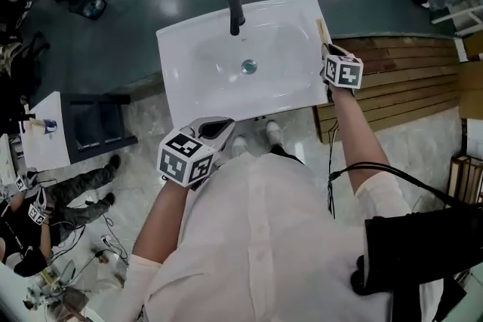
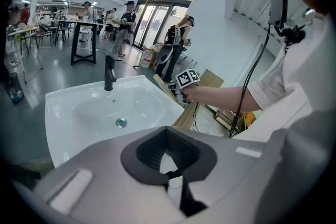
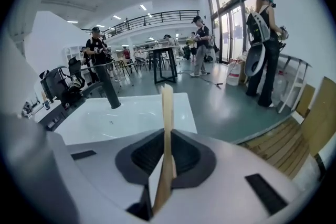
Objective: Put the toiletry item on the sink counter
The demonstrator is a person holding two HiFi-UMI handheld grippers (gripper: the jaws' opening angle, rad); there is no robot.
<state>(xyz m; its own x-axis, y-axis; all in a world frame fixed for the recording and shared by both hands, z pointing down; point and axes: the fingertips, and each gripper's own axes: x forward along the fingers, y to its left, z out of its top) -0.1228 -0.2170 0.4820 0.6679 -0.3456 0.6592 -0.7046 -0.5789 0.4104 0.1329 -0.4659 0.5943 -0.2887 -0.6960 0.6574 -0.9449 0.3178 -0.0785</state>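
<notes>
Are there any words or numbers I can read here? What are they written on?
No words, numbers or brand names can be read in any view.
Left marker cube and right marker cube: only black-and-white square patterns, no letters.
Sink, faucet and wooden stick: plain, no print.
Things far off in the hall: too small to read.

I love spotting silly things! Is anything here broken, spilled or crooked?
Nothing stands out. The white sink looks clean and whole, its black tap stands upright, and the right gripper holds a thin tan stick over the sink's right edge.
</notes>
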